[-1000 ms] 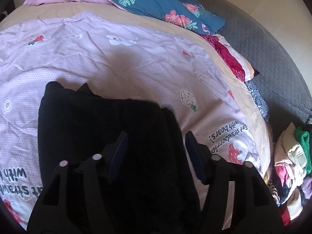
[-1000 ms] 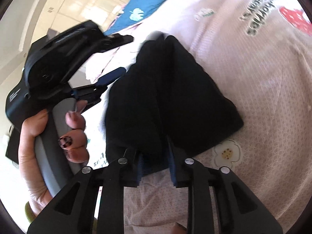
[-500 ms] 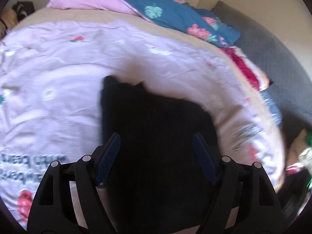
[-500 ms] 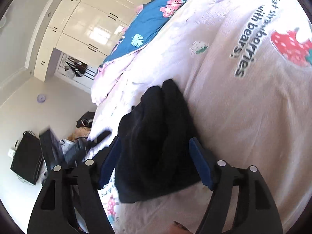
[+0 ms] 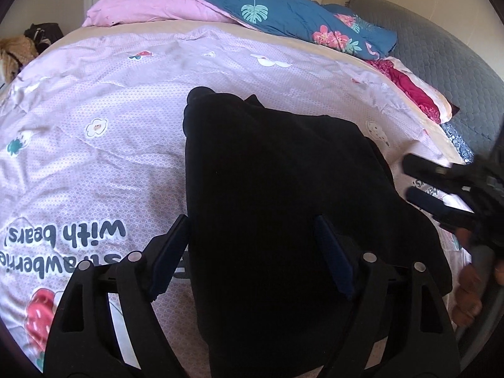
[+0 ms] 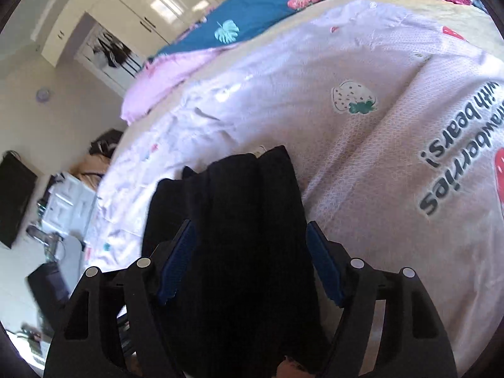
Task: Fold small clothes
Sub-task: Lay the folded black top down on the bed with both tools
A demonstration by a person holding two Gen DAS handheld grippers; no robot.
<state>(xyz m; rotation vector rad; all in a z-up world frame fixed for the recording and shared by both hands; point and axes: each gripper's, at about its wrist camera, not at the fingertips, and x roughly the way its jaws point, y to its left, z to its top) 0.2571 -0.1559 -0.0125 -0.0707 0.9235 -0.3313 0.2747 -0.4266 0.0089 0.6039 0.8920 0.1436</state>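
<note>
Two grippers hang over one folded black garment [image 5: 283,195], which lies flat on the pink strawberry-print bedspread [image 5: 94,145], well short of the blue floral quilt [image 5: 283,12] at the head of the bed. Our left gripper [image 5: 252,252] has its fingers wide and opening, the garment below them, no pad pressing on it. Our right gripper [image 6: 249,258] stands wide too, closing slightly, the cloth between its blue pads [image 6: 176,261] untouched. Right of the garment we see our right hand [image 5: 469,289] on its handle.
</note>
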